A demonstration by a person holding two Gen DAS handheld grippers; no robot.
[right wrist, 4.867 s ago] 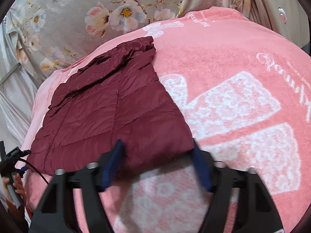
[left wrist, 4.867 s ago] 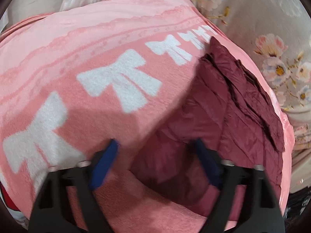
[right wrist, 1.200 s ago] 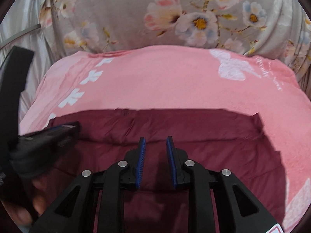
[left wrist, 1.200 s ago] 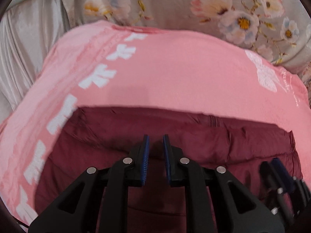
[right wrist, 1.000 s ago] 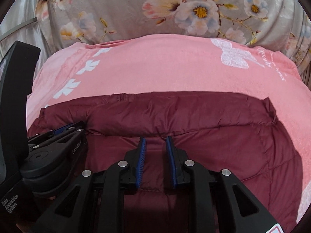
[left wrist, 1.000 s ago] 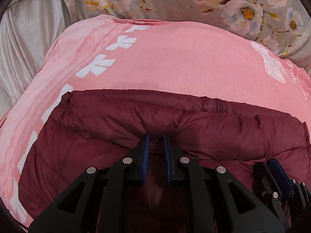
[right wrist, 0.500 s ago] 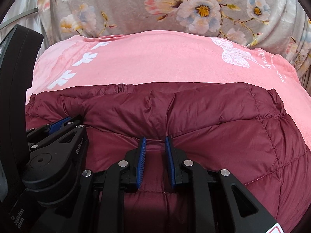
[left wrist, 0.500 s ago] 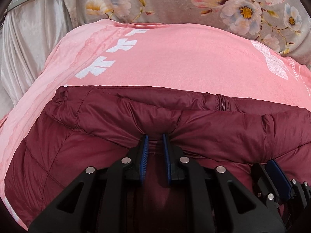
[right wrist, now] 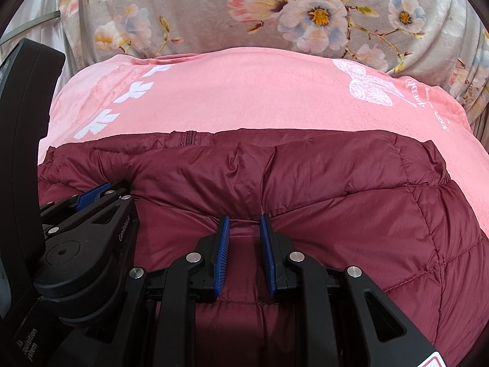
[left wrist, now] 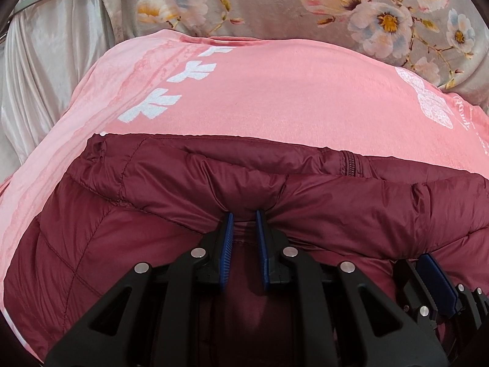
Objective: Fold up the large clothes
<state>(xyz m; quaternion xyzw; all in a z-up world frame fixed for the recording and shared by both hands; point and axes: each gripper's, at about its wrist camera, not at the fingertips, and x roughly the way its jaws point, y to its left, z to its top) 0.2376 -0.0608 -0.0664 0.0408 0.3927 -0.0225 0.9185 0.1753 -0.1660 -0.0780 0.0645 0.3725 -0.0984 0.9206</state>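
Since 1 second ago the maroon puffer jacket (left wrist: 171, 238) fills more of both views. Both the left gripper (left wrist: 244, 223) and right gripper (right wrist: 244, 229) pinch its folded-over edge between narrow blue fingers (right wrist: 222, 250). Jacket lies on a pink blanket (right wrist: 244, 91), floral fabric (right wrist: 214, 15) behind.

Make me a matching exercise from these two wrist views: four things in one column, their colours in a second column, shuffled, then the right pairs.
Things:
1. puffer jacket
2. blanket
3. bow prints
4. pads on the left gripper fingers

Colours:
A. white
B. blue
C. maroon
D. pink

Pairs: 1-C, 2-D, 3-A, 4-B
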